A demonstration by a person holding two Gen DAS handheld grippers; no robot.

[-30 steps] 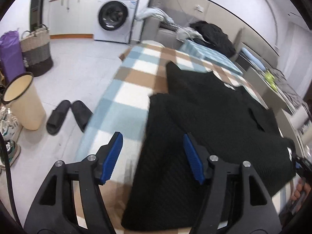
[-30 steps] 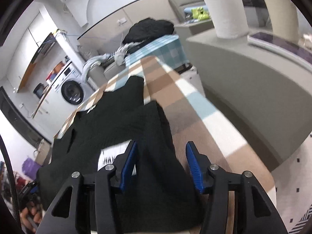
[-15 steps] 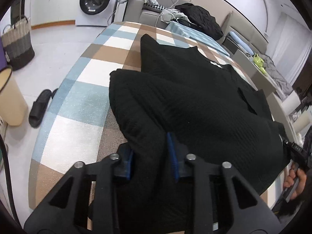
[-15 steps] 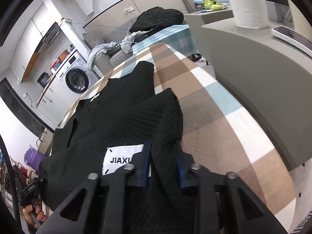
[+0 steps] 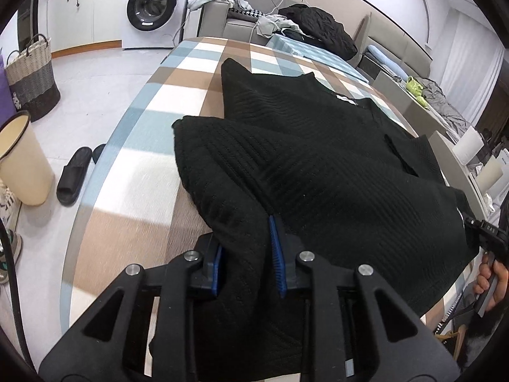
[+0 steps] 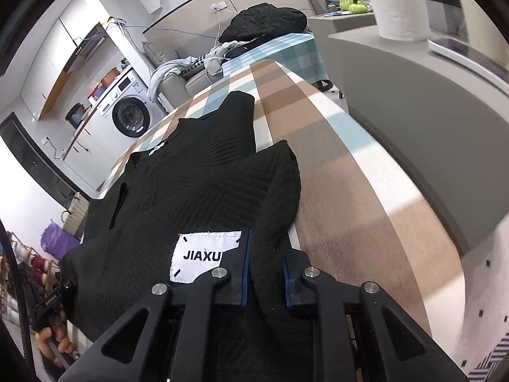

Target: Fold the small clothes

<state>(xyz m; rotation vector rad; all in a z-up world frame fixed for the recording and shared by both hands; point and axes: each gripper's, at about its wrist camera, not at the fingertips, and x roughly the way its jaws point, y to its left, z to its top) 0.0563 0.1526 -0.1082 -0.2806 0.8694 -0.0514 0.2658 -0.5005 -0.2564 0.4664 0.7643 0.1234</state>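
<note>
2 hand-held grippers clamp the near hem of a black knit sweater (image 5: 334, 165) that lies spread on the checked tabletop (image 5: 136, 172). The left hand-held gripper (image 5: 246, 256) has a bunched fold of the knit pinched between its blue pads (image 5: 276, 254), at the sweater's left near corner. The right hand-held gripper (image 6: 264, 273) grips a fold at the opposite near corner, just beside a white label (image 6: 203, 254) reading JIAXU.

Both sleeves are folded inward over the body, their cuffs pointing away toward the collar. The sweater's left edge sits well inside the tabletop's edge, with a wide band of bare cloth between them; on the right, a similar bare band runs to the rim beside a grey counter (image 6: 413, 102). Beyond the collar, more bare checked cloth stretches to the far end.

Off the left edge, on the floor, lie black slippers (image 5: 71, 175), a cream bin (image 5: 22, 162) and a woven basket (image 5: 31, 79). Farther off stand a washing machine (image 5: 152, 6) and a sofa heaped with clothes (image 5: 286, 28).
</note>
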